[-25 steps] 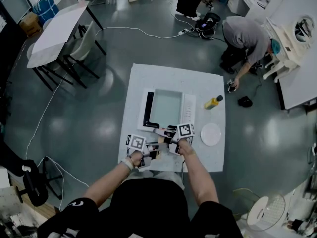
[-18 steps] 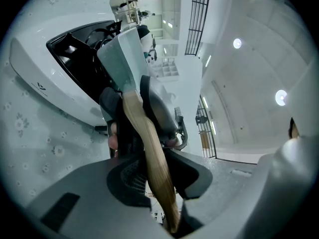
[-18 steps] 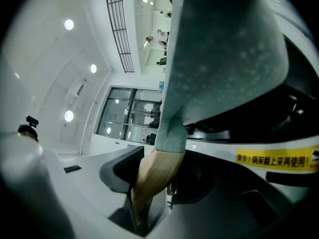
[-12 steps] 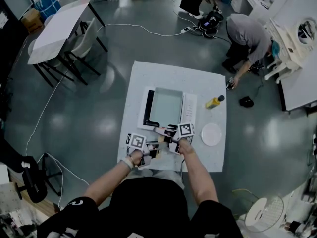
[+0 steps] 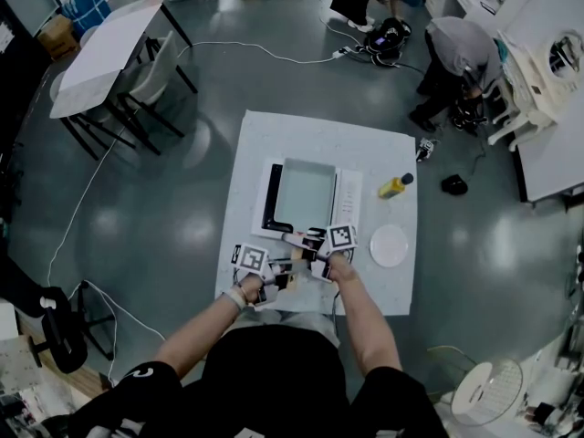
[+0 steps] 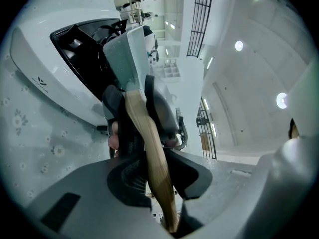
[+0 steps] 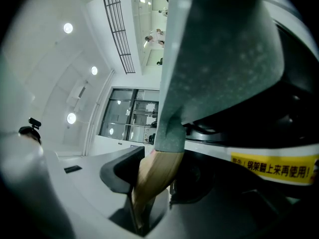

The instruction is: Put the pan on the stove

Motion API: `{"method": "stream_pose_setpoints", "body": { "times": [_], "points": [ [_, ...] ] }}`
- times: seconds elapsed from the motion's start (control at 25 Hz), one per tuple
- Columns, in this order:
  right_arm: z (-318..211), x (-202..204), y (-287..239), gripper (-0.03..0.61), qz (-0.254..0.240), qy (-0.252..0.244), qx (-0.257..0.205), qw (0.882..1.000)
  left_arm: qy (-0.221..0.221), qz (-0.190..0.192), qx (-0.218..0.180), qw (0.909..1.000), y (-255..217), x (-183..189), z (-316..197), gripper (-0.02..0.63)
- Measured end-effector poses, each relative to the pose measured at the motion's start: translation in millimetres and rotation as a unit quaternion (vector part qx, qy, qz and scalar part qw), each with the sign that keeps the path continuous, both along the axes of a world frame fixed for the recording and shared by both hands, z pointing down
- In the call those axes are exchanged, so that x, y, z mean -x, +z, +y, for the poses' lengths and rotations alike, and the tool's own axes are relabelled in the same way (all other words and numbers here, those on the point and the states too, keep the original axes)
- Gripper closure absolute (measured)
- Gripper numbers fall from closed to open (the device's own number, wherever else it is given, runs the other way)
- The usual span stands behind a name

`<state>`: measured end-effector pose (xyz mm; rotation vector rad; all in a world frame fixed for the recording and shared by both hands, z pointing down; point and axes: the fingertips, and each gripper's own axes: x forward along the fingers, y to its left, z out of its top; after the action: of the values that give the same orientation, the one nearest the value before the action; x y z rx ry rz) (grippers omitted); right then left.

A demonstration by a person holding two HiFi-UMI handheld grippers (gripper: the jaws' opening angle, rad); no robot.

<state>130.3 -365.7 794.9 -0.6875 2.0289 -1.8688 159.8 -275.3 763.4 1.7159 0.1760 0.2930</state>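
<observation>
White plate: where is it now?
Head view, right side of the table: the white plate lies beside the right gripper, below the yellow bottle.

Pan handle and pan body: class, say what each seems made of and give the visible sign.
The handle looks like wood: matte tan, faint lengthwise grain. The pan body is probably coated metal: pale grey-green, finely speckled, dull finish.

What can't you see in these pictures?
Stove burner: head view, the pan covers it.
Whether the pan touches the stove: head view, too small; gripper views, too close.
Yellow bottle label: head view, too small.
Wooden handle end: left gripper view, buried between the jaws.
</observation>
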Motion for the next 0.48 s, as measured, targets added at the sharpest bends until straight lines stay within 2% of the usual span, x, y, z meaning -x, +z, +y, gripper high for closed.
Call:
{"method": "stream_pose_setpoints", "body": {
  "times": [0.2, 0.28, 0.36, 0.48],
  "points": [
    [-3.6, -1.0, 4.1, 0.428, 0.000, -0.003, -0.019, 1.000, -0.001, 0.005, 0.016, 0.9999, 3.9, -2.3, 2.2, 0.531],
    [-0.2, 0.2, 6.2, 0.430, -0.004, 0.002, -0.002, 1.000, -0.002, -0.005, 0.017, 0.9998, 8.4, -0.1, 4.1, 0.532],
    [2.5, -0.7, 10.1, 0.431, 0.002, 0.005, 0.012, 1.000, -0.003, 0.002, 0.018, 0.9998, 8.7, -0.9, 5.1, 0.532],
    [1.6, -0.6, 8.5, 0.431, -0.001, 0.003, 0.003, 1.000, -0.003, 0.013, 0.009, 0.9999, 7.1, -3.5, 4.5, 0.532]
  ]
}}
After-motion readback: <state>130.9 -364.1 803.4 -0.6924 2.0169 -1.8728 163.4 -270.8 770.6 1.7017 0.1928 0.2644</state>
